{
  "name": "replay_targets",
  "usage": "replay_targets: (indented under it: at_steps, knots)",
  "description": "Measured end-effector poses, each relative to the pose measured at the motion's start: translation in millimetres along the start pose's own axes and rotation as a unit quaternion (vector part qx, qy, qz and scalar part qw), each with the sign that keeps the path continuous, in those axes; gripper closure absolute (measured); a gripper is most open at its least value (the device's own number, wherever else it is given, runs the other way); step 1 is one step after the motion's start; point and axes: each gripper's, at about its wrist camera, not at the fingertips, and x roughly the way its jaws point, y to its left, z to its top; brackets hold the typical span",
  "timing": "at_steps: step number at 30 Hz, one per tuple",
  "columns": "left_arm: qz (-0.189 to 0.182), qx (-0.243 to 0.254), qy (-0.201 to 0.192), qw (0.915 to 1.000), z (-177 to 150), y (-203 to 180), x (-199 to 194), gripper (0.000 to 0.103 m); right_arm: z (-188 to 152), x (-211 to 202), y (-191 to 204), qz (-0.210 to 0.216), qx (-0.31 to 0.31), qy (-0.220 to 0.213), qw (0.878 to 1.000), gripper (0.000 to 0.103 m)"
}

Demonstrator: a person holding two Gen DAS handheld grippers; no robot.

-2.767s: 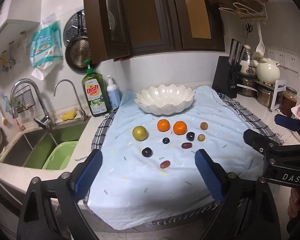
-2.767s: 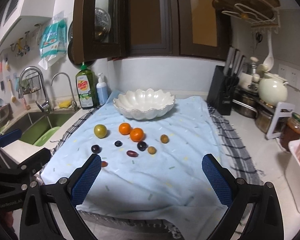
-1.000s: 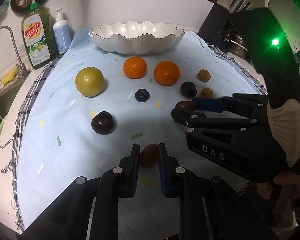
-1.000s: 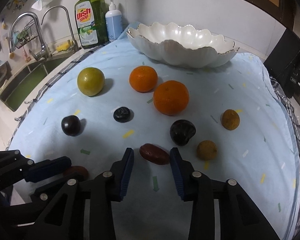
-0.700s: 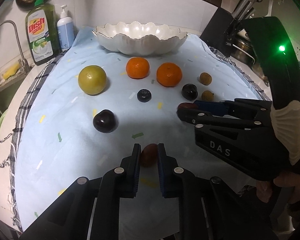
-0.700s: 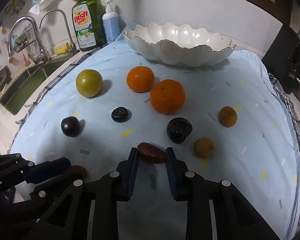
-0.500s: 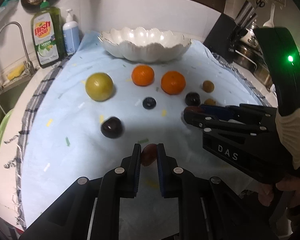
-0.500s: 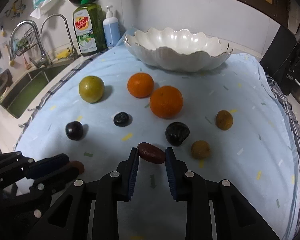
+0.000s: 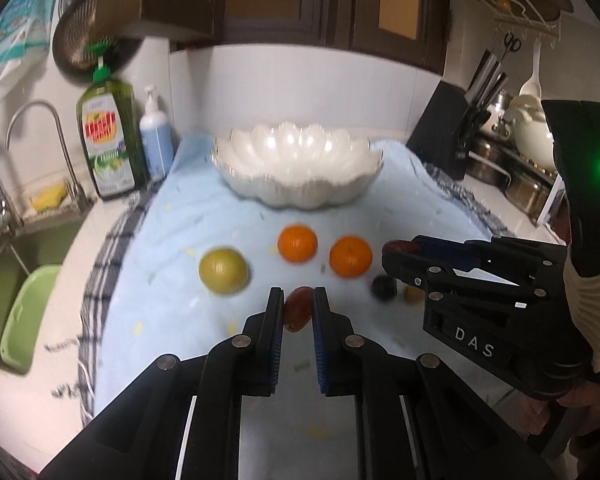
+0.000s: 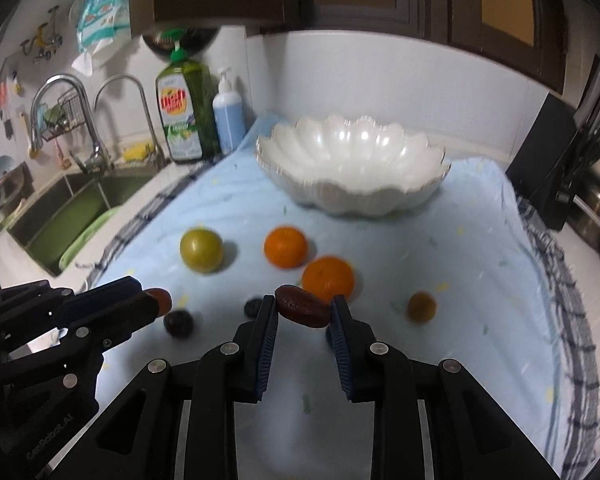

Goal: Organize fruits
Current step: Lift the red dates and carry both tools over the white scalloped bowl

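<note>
Fruits are lying mostly on the counter cloth (image 10: 480, 280); left gripper (image 9: 296, 312) and right gripper (image 10: 302, 312) jaws are each clamping one reddish date (image 9: 299, 308) (image 10: 302, 306), near the empty bowl (image 10: 352, 172).

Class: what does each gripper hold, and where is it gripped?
Left gripper: small red fruit, by its sides. Right gripper: dark red oblong fruit, by its ends.

Right gripper (image 10: 303, 314) clamps a dark red oblong fruit (image 10: 302, 311) above a blue cloth (image 10: 476, 280) scattered with two oranges (image 10: 285, 247), a green fruit (image 10: 201, 250) and a white scalloped bowl (image 10: 352, 168).
</note>
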Motion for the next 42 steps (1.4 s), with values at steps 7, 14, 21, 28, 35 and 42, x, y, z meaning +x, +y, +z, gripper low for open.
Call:
replay_targets:
  at_steps: [7,14,21,28,35,42]
  knots:
    - [0.005,0.017,-0.053,0.9984,38,-1,-5,0.089,29,-14,-7,-0.018,0.002,-0.043,0.999,0.075]
    - [0.004,0.024,-0.094,0.9953,81,2,3,0.089,66,-17,-16,-0.037,0.002,-0.079,0.996,0.075]
    - [-0.010,0.023,-0.102,0.9944,122,6,28,0.089,106,-4,-29,-0.073,-0.012,-0.108,0.991,0.075]
    - [0.000,0.032,-0.099,0.9946,160,11,64,0.089,140,25,-48,-0.085,-0.012,-0.101,0.991,0.075]
    - [0.003,0.039,-0.077,0.9963,192,15,106,0.089,168,60,-63,-0.081,-0.019,-0.081,0.993,0.075]
    - [-0.001,0.021,-0.020,0.9996,214,25,168,0.089,187,114,-85,-0.063,-0.005,-0.029,0.998,0.075]
